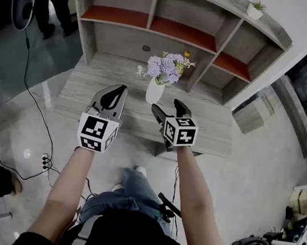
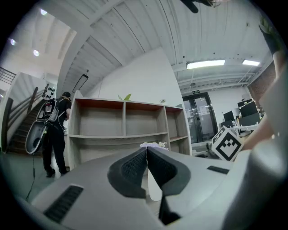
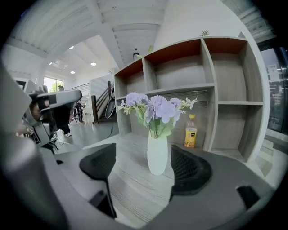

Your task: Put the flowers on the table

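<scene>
On the table (image 1: pixel 87 100), we find the flowers (image 3: pixel 155 108) upright in their vase (image 3: pixel 157 155), apparently delivered, right gripper (image 3: pixel 144 167) agape just short (no contact), left gripper (image 2: pixel 147 157) clenched empty.

Lilac flowers (image 1: pixel 165 67), white vase (image 1: pixel 154 92)

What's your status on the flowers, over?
Left gripper shut, empty. Right gripper open, not touching. Flower vase upright on table. Yellow bottle behind it, nothing blocking.
</scene>
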Available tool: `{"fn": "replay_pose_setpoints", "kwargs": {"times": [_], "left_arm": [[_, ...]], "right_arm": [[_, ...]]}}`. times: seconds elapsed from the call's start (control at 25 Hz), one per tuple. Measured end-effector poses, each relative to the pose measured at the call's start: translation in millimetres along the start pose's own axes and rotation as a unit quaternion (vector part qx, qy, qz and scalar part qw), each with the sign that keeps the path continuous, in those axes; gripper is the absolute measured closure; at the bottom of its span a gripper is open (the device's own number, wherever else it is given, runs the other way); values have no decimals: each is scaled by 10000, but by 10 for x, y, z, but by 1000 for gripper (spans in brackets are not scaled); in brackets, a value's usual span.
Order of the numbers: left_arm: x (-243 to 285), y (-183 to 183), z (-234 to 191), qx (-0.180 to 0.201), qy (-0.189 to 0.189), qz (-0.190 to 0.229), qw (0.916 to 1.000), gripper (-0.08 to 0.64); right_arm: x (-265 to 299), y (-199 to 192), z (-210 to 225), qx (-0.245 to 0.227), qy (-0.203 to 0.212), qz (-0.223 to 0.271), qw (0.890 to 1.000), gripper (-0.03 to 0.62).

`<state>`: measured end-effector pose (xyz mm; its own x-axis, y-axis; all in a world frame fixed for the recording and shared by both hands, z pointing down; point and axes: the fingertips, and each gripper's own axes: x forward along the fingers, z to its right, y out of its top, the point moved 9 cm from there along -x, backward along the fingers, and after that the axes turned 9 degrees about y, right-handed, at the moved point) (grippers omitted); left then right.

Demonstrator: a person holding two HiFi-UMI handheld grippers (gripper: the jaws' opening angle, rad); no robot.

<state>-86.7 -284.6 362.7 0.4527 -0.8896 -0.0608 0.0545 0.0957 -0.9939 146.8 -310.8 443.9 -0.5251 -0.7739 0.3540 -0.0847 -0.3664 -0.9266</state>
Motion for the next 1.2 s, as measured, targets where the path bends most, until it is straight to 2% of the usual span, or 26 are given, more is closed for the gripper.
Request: {"fn": "replay_pose_setpoints", "kwargs": {"times": [0.04,0.08,0.12,0.2,0.48,0.72,0.88,1.04,1.2], "left_arm": [[26,3,12,5,19,-6,10000,551],[55,4,24,10,41,-15,10000,551],[85,3,36,13,67,-28,10000,551],[157,-1,57,16,143,-62,9999,551],[393,-11,158,-44,503,-260,9984,551],[487,82,234,-54,880,-226,9958,551],[480,142,298,52,1035,-213,9944,551],[449,232,323,102,1157,-103,9932,551],[398,348,312,159,1125,-31,9935,551]], "right_arm": [[-32,35,16,-72,-39,29,10000,232],[-60,66,42,-139,-82,52,9999,344],[-82,94,75,-176,-82,59,9998,376],[-111,148,156,-188,1,63,9998,395],[-333,401,471,-496,29,264,9984,559],[-553,584,565,-1095,241,320,9932,578],[-731,663,600,-1209,295,507,9909,578],[-898,705,654,-1010,-75,459,9938,578],[-1091,799,639,-901,-366,700,9928,578]]}}
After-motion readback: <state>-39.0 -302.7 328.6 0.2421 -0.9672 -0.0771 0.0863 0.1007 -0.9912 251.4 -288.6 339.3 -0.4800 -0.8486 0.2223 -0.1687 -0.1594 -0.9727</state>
